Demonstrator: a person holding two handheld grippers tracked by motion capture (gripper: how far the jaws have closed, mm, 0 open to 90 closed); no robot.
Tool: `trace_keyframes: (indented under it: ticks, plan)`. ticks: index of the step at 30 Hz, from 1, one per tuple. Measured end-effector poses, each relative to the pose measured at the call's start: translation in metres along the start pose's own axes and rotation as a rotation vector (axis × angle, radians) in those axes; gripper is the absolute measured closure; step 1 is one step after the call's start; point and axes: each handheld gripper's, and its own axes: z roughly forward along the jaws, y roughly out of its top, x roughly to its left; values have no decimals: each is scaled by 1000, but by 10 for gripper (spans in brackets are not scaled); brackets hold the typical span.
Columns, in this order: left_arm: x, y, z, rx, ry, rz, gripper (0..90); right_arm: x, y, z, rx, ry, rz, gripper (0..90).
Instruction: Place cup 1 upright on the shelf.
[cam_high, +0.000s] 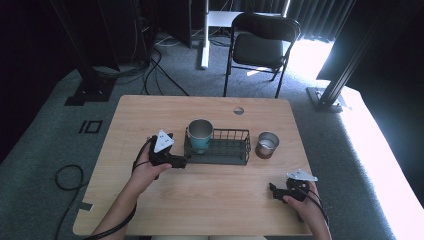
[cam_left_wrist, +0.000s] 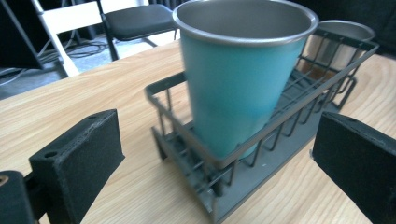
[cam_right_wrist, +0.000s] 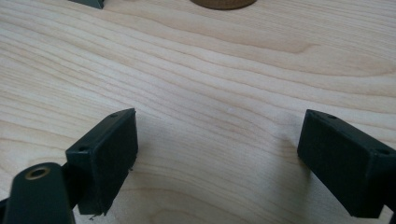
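The left gripper (cam_high: 181, 161) sits left of centre in the high view, its jaws spread wide and holding nothing. In the left gripper view the two black pads stand at the lower left and lower right corners, with the near end of the rack (cam_left_wrist: 261, 154) between them, untouched. A teal cup (cam_left_wrist: 238, 79) stands upright inside that end of the rack (cam_high: 225, 147), in the middle of the table (cam_high: 150, 115). A second, metal cup (cam_high: 267, 145) stands on the table just right of the rack, apart from it.

The right gripper (cam_high: 273, 190) is at the lower right of the high view, low over bare wood. Its jaws are also wide apart and empty, as the right gripper view shows. A chair (cam_high: 260, 45) stands beyond the table at the top.
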Motion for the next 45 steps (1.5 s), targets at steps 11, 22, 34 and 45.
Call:
trace_keyframes:
  ticks: [11,22,34,45]
  plan:
    - [14,-16,-17,16,34,-26,23,0,0,0,0,0,0,118]
    - [33,-42,-33,47,89,-76,24,0,0,0,0,0,0,118]
    - [54,-72,-56,85,162,-145,24,0,0,0,0,0,-1,117]
    - [58,-94,-63,130,193,-199,24,0,0,0,0,0,0,118]
